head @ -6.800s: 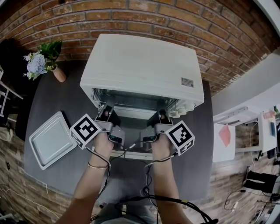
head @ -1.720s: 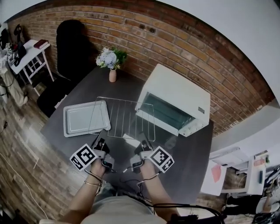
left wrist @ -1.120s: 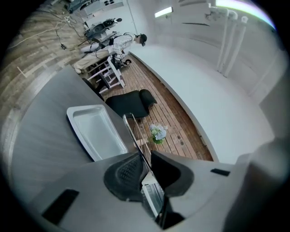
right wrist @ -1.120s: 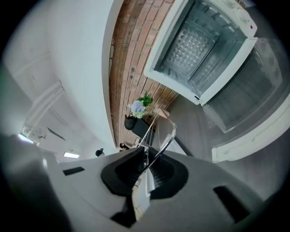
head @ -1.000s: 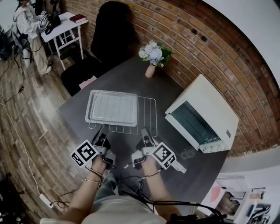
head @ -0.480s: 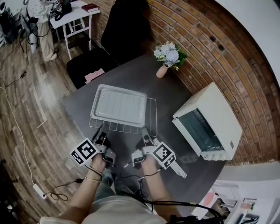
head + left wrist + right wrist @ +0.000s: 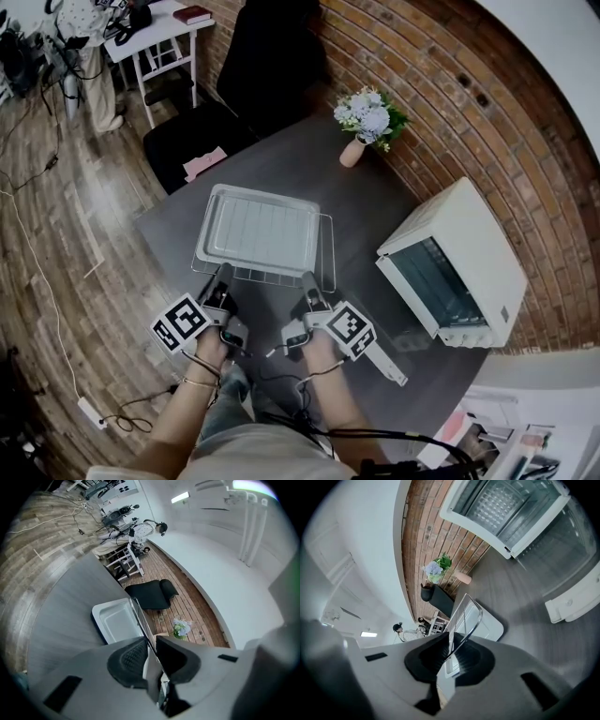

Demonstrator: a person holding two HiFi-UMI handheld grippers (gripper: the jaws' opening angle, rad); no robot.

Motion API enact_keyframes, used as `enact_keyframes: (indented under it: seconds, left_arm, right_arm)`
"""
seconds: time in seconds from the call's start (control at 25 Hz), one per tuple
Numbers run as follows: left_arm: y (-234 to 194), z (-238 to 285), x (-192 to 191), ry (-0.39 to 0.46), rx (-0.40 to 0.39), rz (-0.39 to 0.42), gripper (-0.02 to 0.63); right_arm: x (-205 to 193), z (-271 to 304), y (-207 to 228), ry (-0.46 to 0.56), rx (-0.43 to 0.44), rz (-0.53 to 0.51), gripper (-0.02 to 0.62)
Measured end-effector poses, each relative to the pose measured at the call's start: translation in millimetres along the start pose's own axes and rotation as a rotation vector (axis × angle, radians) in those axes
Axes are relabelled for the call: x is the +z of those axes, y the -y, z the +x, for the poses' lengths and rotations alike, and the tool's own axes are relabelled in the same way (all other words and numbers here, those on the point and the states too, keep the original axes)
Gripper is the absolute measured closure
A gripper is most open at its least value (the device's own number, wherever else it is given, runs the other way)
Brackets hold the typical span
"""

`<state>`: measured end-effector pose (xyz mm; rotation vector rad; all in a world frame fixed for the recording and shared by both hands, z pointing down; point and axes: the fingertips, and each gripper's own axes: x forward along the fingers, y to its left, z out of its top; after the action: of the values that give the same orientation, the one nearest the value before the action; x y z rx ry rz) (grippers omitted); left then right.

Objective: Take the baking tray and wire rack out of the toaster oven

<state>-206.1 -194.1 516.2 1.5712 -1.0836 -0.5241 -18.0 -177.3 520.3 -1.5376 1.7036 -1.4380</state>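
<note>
Premises read as a test room dressed up as a home, not a lived-in kitchen. Domestic dressing: brick wall [image 7: 450, 75], wood-plank floor [image 7: 56, 253], a dark table [image 7: 309, 173] carrying a toaster oven [image 7: 469, 253] and a vase of flowers [image 7: 367, 122]. Working evidence: a white desk [image 7: 150, 33] in the far corner loaded with gear (a book [image 7: 192, 14] among it), a loose cable [image 7: 23, 202] trailing over the boards, a power strip [image 7: 87, 411] lying on the floor near the table.

Left claw [image 7: 223, 275], right claw [image 7: 308, 280]: both clamped.
</note>
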Motion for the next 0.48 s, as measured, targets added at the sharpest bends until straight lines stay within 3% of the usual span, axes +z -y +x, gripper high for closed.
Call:
enact_keyframes:
  seconds: [0.48]
  left_arm:
    - [-21,34,16,-0.015,0.054,-0.020,0.558]
  right_arm:
    - [2,43,14,-0.035,-0.033,0.031,0.568]
